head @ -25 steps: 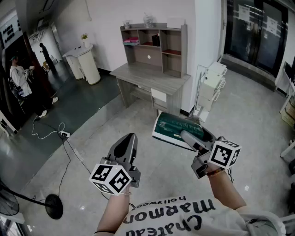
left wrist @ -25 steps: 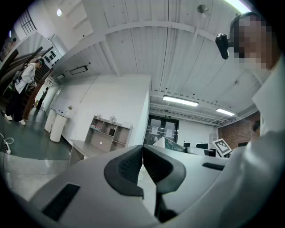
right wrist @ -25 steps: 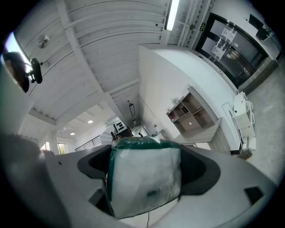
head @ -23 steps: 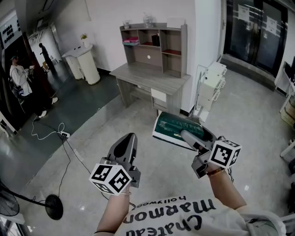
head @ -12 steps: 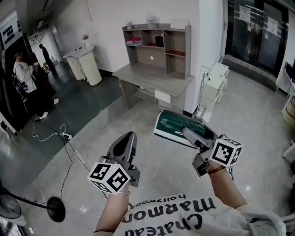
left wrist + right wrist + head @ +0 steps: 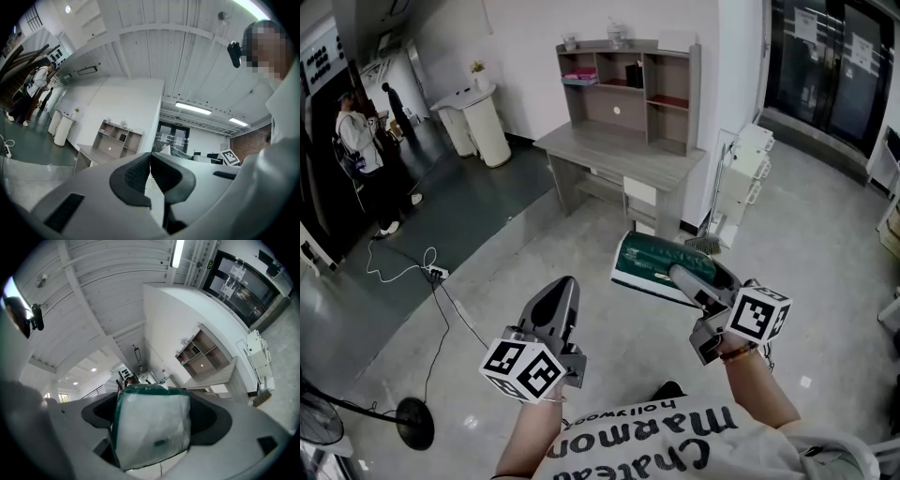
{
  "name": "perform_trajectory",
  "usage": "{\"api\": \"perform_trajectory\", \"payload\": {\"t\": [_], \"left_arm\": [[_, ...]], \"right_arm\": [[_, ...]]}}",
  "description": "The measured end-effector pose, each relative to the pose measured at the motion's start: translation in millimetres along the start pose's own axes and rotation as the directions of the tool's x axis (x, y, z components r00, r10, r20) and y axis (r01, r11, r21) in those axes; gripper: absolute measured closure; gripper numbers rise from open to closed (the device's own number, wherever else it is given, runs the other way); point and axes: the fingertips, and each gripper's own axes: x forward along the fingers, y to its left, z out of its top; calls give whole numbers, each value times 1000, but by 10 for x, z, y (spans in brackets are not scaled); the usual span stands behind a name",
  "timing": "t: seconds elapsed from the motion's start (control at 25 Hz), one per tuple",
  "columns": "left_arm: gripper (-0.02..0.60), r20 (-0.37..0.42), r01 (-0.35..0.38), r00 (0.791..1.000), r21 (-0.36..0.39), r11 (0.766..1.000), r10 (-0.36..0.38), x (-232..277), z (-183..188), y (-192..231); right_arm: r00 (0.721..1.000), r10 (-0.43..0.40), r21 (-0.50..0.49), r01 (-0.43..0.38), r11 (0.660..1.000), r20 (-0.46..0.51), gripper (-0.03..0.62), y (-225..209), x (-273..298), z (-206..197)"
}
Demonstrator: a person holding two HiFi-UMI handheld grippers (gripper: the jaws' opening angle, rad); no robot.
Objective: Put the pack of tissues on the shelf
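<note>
My right gripper [image 6: 689, 278] is shut on a green and white pack of tissues [image 6: 652, 262], held in the air above the floor. In the right gripper view the pack [image 6: 152, 425] fills the space between the jaws of the right gripper [image 6: 152, 423]. My left gripper [image 6: 557, 302] is shut and empty, lower left of the pack; in the left gripper view its pads of the left gripper [image 6: 150, 174] meet. The grey desk [image 6: 623, 156] with a cubby shelf [image 6: 628, 86] on top stands ahead against the white wall, also seen as a shelf [image 6: 202, 352] in the right gripper view.
A white cart [image 6: 743, 171] stands right of the desk. White bins [image 6: 476, 122] are at the far left. A cable and power strip [image 6: 436, 273] lie on the floor, a fan base [image 6: 411, 423] at lower left. People [image 6: 358, 141] stand far left. Glass doors [image 6: 834, 66] at right.
The view has moved closer to the desk and shelf, which sit slightly further right and higher. Both grippers keep their pose, the right still holding the pack.
</note>
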Motion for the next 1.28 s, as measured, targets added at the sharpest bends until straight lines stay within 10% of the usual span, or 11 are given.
{"api": "perform_trajectory", "payload": {"t": [1.28], "left_arm": [[565, 113, -58, 992, 45, 997, 53, 2219, 146, 769]], "right_arm": [[994, 104, -67, -105, 992, -20, 125, -1574, 1663, 1338]]}}
